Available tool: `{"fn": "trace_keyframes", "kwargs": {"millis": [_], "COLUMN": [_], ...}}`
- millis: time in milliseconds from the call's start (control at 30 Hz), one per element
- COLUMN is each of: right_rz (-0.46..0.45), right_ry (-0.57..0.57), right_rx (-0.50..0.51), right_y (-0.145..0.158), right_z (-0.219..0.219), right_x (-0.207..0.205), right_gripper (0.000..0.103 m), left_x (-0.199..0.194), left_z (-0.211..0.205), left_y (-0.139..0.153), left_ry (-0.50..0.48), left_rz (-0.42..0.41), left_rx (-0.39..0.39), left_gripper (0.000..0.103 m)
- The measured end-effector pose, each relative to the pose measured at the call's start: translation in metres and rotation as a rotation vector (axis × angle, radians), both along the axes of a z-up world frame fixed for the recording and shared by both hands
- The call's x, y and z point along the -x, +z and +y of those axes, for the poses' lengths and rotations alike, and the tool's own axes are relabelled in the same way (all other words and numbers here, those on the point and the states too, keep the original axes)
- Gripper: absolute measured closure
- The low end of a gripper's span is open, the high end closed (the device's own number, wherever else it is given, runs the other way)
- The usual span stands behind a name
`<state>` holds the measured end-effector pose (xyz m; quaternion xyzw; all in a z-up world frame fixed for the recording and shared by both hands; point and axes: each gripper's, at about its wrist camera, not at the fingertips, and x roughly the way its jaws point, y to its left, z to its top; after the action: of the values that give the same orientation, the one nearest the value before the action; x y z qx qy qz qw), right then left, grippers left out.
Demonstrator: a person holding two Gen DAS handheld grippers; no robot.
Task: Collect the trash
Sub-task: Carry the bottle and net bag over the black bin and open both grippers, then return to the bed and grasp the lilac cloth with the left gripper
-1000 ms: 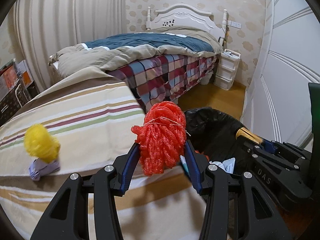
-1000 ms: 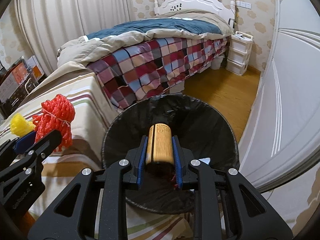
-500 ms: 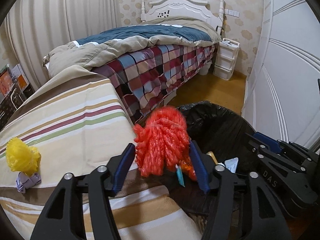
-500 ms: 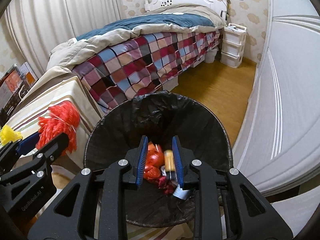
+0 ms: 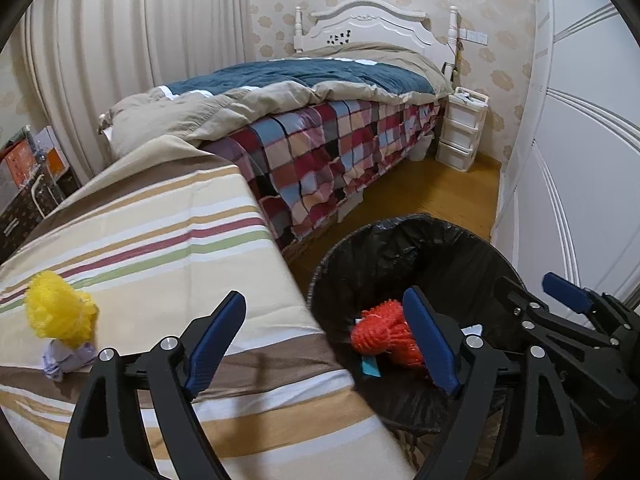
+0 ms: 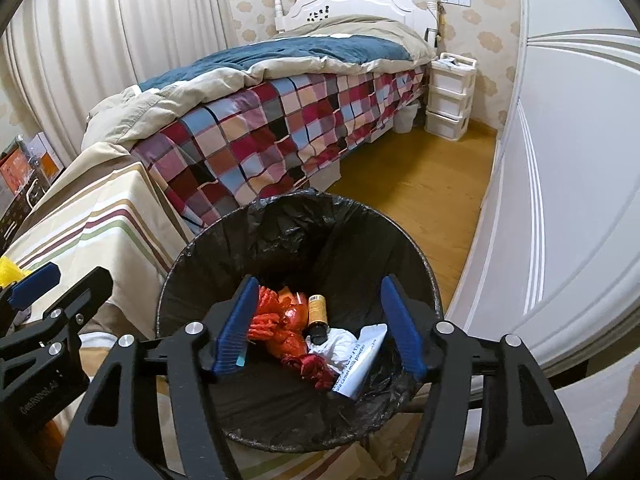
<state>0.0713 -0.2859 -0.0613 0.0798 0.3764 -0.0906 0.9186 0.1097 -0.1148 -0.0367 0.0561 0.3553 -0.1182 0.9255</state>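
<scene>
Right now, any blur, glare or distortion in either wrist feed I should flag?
Left wrist view: strong fisheye bowing of the wardrobe doors, black vignette in the corners, red mesh bundle in the bin slightly soft. Right wrist view: same barrel warp, bin contents sharp enough that print on the white packet reads; soft sheen on the wood floor, no harsh glare.

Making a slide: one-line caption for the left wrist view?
Open left claw above the bin holding red netting; yellow netting remains on the striped cloth.

Left gripper [image 5: 324,340] gapes empty beside the bin [image 5: 400,240] — red mesh bundle [image 5: 384,334] inside it, yellow mesh ball [image 5: 60,316] well left of it.
</scene>
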Motion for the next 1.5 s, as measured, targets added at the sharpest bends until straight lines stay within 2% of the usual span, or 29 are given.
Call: {"fn": "trace_keyframes", "kwargs": {"millis": [67, 200, 400, 767, 1000, 1233, 1500], "right_rz": [-0.001, -0.001, -0.005, -0.007, 0.022, 0.080, 0.104], "right_ry": [0.002, 0.013, 0.061, 0.198, 0.290, 0.344, 0.349], "right_rx": [0.002, 0.009, -0.005, -0.057, -0.032, 0.038, 0.034], "right_y": [0.002, 0.005, 0.010, 0.017, 0.012, 0.002, -0.003], "right_z": [0.002, 0.012, 0.037, 0.107, 0.156, 0.188, 0.190], "right_x": [0.002, 0.005, 0.008, 0.009, 0.005, -0.006, -0.009], "right_gripper": [0.027, 0.020, 0.014, 0.012, 0.012, 0.012, 0.012], "left_x": [0.005, 0.012, 0.022, 0.043, 0.043, 0.026, 0.011], "left_z": [0.006, 0.024, 0.057, 0.129, 0.178, 0.191, 0.193], "left_y": [0.002, 0.004, 0.004, 0.002, -0.005, -0.013, -0.017], "left_ry": [0.011, 0.046, 0.116, 0.259, 0.358, 0.360, 0.336], "left_rz": [-0.012, -0.017, -0.011, 0.003, 0.052, 0.117, 0.151], "left_rx": [-0.008, -0.009, -0.012, -0.021, 0.005, 0.006, -0.003], "left_gripper": [0.021, 0.020, 0.020, 0.020, 0.020, 0.020, 0.020]}}
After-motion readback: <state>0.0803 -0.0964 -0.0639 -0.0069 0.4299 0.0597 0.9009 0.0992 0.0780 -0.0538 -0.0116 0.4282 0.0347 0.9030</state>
